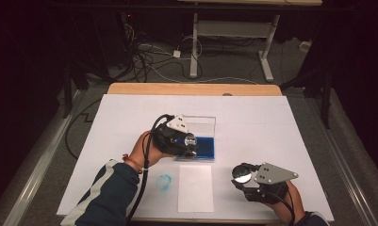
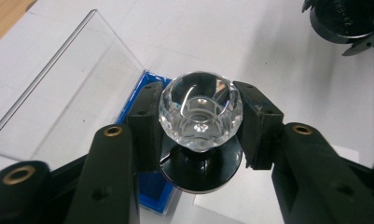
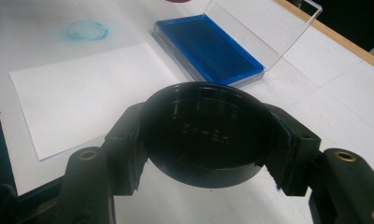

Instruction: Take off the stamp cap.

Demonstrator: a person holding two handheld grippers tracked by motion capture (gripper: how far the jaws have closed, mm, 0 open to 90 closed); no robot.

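Black cap [image 3: 207,135] sits clamped in your right fingers [image 3: 124,149]; your left fingers [image 2: 142,123] pinch the crystal-knobbed stamp [image 2: 201,112] above the blue ink pad [image 1: 203,147]. You look to be at the inking step; next, press it down squarely.

A white paper covering [image 1: 252,117] lies over the wooden table [image 1: 191,88], whose bare edge shows along the far side. Near the person's side lies a smaller white sheet [image 1: 195,187], with a smudged blue ring mark [image 1: 164,181] on the covering just beside it. Beyond the table, on the grey floor, a tangle of cables [image 1: 146,59] runs near a white desk frame [image 1: 231,40].
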